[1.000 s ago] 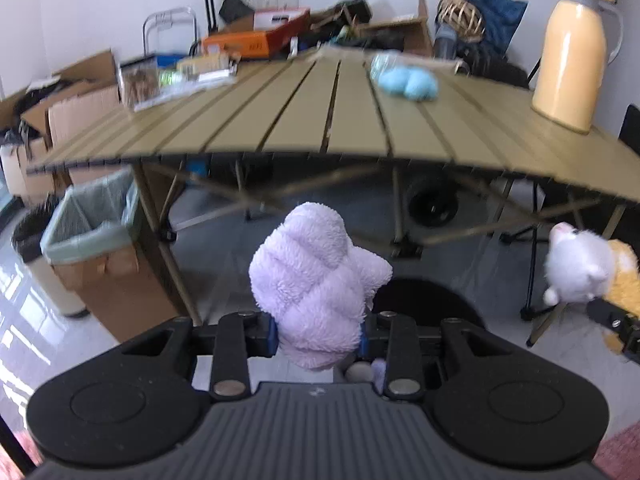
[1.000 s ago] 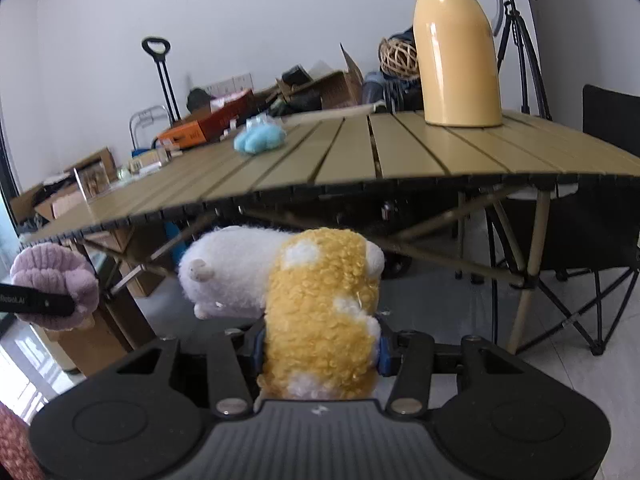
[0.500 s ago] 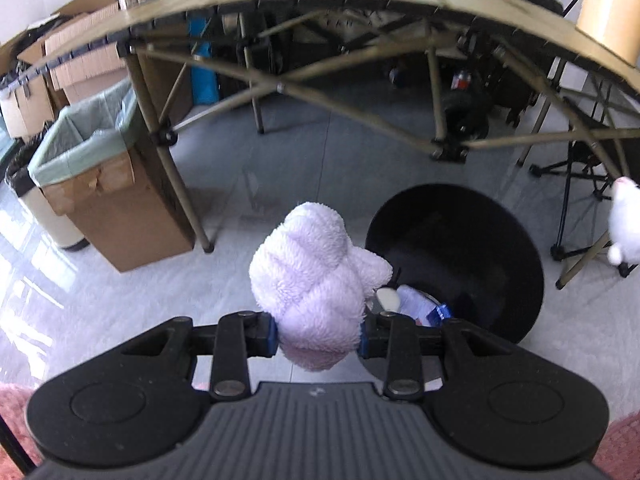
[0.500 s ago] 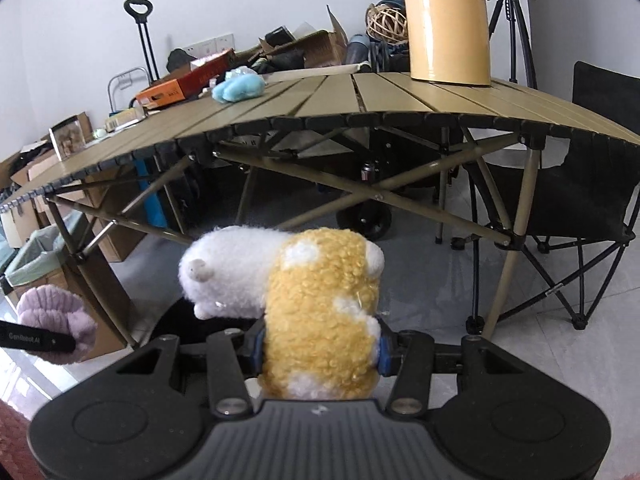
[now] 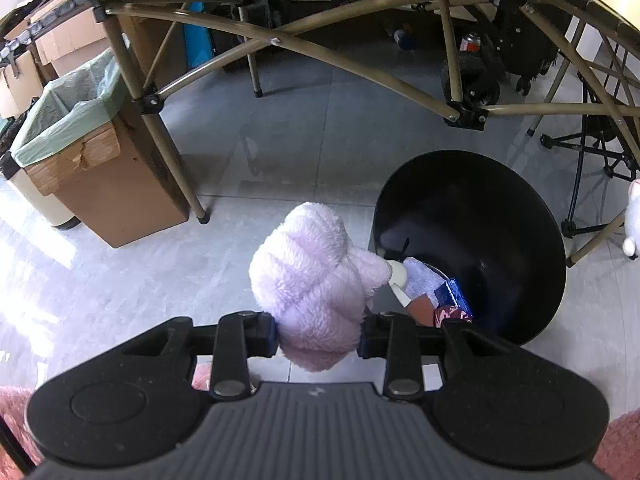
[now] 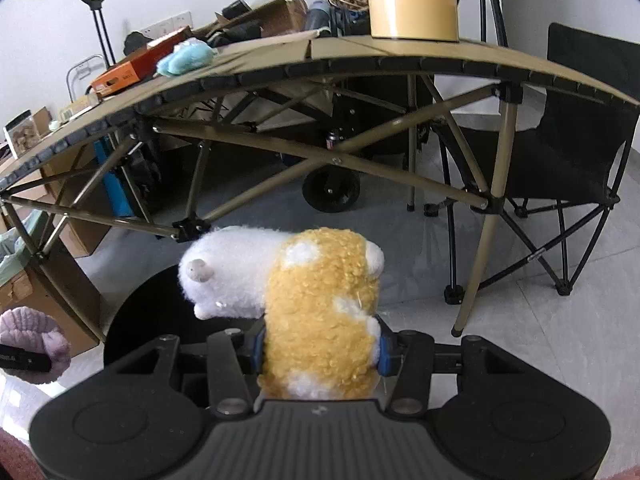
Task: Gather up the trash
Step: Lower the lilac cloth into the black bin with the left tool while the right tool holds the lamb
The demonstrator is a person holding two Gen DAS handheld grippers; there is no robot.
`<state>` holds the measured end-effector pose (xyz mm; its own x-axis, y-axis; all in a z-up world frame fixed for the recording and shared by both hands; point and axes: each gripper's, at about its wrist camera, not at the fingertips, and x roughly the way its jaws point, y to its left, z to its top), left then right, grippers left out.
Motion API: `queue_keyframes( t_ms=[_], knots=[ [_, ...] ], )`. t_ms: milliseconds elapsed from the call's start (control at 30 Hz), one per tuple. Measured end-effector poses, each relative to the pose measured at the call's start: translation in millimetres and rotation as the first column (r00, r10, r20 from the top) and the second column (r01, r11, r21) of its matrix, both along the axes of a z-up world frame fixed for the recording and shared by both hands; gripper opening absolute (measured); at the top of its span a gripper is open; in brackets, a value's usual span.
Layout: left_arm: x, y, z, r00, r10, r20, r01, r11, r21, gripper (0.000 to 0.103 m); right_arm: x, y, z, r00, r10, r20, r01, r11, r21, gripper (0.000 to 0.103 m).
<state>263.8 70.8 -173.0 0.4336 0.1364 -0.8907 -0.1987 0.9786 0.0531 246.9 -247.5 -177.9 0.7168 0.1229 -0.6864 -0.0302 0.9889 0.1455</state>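
Observation:
My left gripper [image 5: 318, 334] is shut on a lilac plush toy [image 5: 316, 276] and points steeply down beside a round black bin [image 5: 480, 216] on the floor. Inside the bin lie several wrappers and scraps [image 5: 436, 292]. My right gripper [image 6: 320, 350] is shut on a yellow and white plush toy [image 6: 312, 300]; its white head sticks out to the left. The same black bin [image 6: 148, 312] shows below and left of that toy. At the left edge of the right wrist view the lilac plush toy [image 6: 30, 336] appears in the other gripper. A blue plush [image 6: 186, 58] lies on the table.
A slatted folding table [image 6: 400, 58] with crossed legs [image 5: 320, 60] stands ahead, carrying a tall yellow flask [image 6: 412, 0]. A cardboard box lined with a green bag [image 5: 84, 148] sits left of the table leg. A black folding chair [image 6: 560, 152] stands at the right. Clutter and boxes fill the back.
Both grippers have sunk and tilted downward. The left view went from the table top to the floor and the black bin. Both plush toys stay gripped.

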Motion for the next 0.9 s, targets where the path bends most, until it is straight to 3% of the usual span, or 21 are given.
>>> queue_keyframes(
  t_ms=[900],
  knots=[
    [68.5, -77.8, -13.3, 0.991, -0.115, -0.073, 0.11, 0.992, -0.069, 0.034, 37.1, -25.4, -38.7, 0.987, -0.106, -0.117, 0.106, 0.994, -0.007, 0.047]
  ],
)
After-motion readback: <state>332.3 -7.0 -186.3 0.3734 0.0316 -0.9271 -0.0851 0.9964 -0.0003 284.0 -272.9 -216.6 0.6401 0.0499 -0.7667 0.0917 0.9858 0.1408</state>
